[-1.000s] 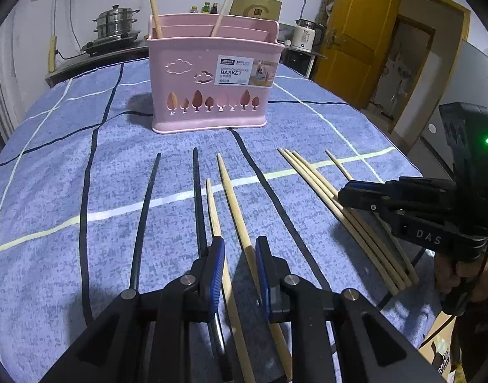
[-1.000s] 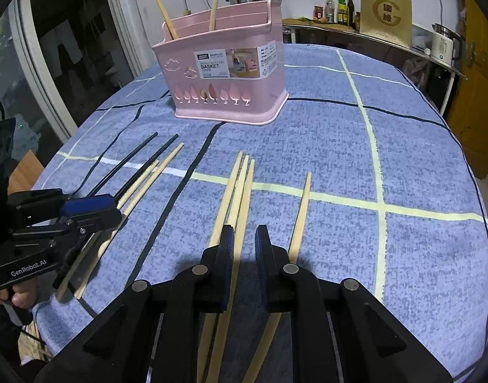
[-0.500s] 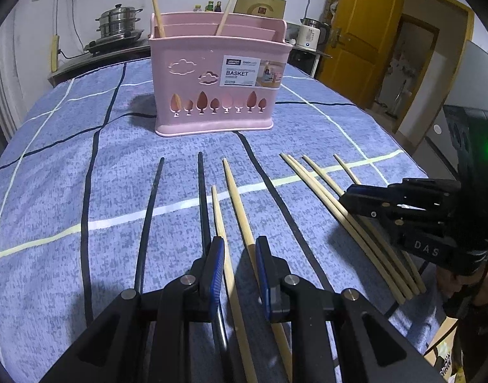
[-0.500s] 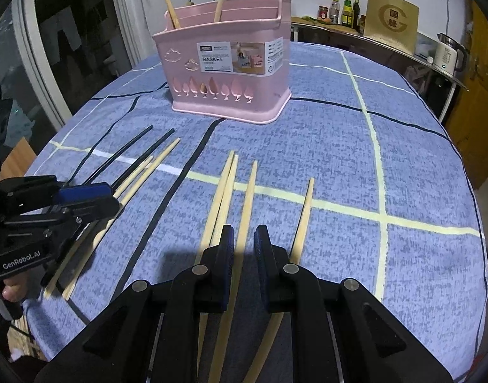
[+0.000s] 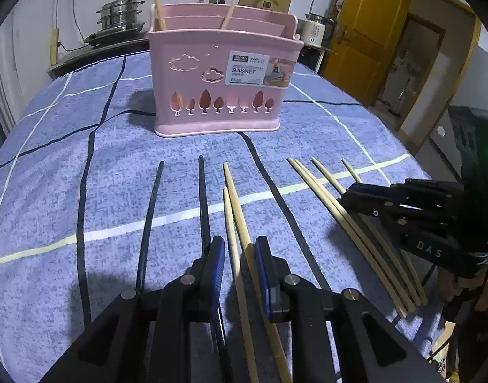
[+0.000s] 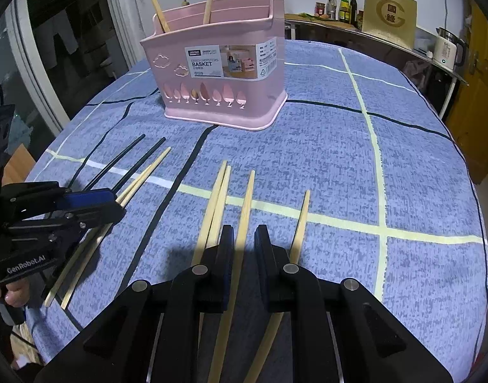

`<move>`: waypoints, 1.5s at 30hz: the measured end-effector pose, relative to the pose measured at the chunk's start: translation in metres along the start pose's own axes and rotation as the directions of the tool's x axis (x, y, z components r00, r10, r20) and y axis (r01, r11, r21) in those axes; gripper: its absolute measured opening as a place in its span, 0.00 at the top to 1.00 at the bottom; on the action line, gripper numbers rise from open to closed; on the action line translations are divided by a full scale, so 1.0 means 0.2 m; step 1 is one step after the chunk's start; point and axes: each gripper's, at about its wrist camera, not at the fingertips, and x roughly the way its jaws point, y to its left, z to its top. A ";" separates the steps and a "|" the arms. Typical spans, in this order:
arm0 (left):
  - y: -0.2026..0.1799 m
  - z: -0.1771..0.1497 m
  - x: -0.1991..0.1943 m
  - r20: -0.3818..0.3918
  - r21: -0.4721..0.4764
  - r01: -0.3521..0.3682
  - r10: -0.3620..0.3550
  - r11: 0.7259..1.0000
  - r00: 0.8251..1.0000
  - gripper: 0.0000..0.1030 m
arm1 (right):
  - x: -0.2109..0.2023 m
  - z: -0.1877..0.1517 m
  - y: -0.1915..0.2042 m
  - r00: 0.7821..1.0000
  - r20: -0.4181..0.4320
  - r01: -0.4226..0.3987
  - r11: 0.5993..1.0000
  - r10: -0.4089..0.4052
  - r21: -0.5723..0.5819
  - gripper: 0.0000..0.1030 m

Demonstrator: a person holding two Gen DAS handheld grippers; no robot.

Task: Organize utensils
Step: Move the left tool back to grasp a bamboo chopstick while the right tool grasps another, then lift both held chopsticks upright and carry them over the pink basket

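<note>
A pink basket stands upright on the blue cloth, also in the right wrist view, with two wooden chopsticks standing in it. Two black chopsticks and two wooden chopsticks lie in front of my left gripper, which is narrowly open, its jaws on either side of the wooden pair just above the cloth. Several wooden chopsticks lie under my right gripper, which is narrowly open with one wooden chopstick between its jaws. I cannot tell if the pads touch.
The round table's blue checked cloth drops off at its edges. A counter with pots, bottles and a kettle stands behind. A yellow door is at the right.
Both grippers have moved forward and lower toward the basket, which looks larger. The chopsticks lie where they were. Both jaw gaps look about the same.
</note>
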 end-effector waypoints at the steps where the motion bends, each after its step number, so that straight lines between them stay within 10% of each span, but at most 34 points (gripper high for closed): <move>1: 0.01 0.00 -0.01 0.006 -0.009 0.009 -0.009 1.000 1.000 0.81 | 0.00 0.00 0.00 1.000 0.000 -0.002 1.000 0.002 0.001 0.86; 26: -0.06 0.12 0.12 -0.041 0.114 -0.116 0.121 0.987 0.992 0.84 | 0.07 0.10 0.00 0.999 -0.019 0.026 1.000 -0.026 -0.004 0.86; 45: -0.04 0.20 0.07 -0.018 0.065 -0.090 0.092 0.994 0.996 0.96 | 0.01 0.18 0.01 1.000 0.014 0.015 1.000 -0.015 -0.005 0.94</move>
